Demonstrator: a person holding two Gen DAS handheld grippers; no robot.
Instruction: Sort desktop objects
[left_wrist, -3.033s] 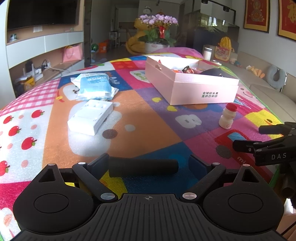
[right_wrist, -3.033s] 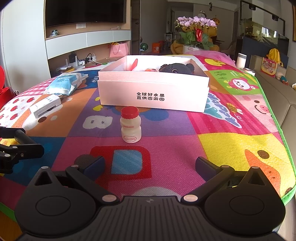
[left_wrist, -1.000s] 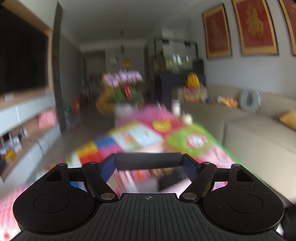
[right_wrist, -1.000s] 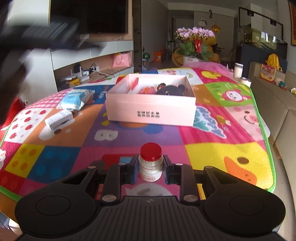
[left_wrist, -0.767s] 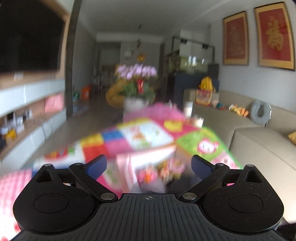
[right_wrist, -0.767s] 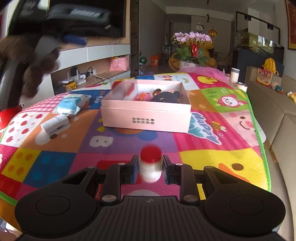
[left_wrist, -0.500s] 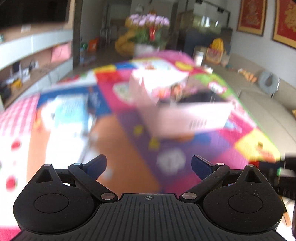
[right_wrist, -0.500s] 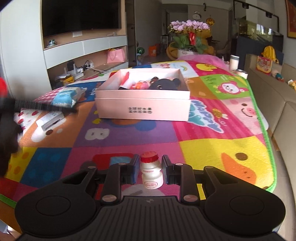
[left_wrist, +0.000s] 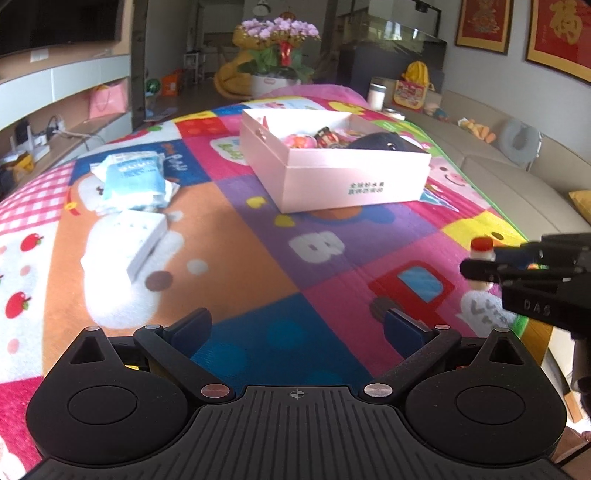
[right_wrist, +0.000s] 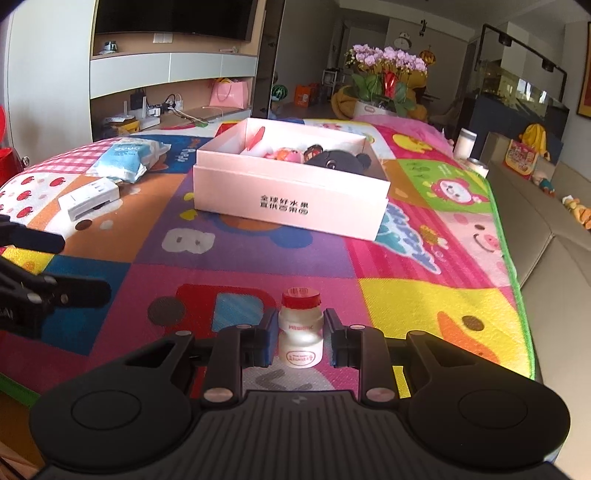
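The right gripper (right_wrist: 300, 338) is clenched on a small white bottle with a red cap (right_wrist: 300, 330), upright between its pads above the colourful mat (right_wrist: 424, 306). The left gripper (left_wrist: 297, 326) is spread wide with nothing between its fingers. Farther away lie a white power strip (left_wrist: 142, 238) and a blue tissue pack (left_wrist: 133, 179). Beyond stands the pink box (left_wrist: 332, 177), toys inside.

A patchwork play mat (right_wrist: 406, 258) covers the surface in bright squares: orange, purple, pink, blue, yellow and green, with red apples on white at the left and a red truck near the front. The box (right_wrist: 291, 201) is pale pink with dark printed characters. The small bottle (right_wrist: 300, 332) is white with a red cap. At the left lie a light blue packet (left_wrist: 133, 179) and a white carton (left_wrist: 142, 236). Far off stand purple flowers (right_wrist: 388, 57).
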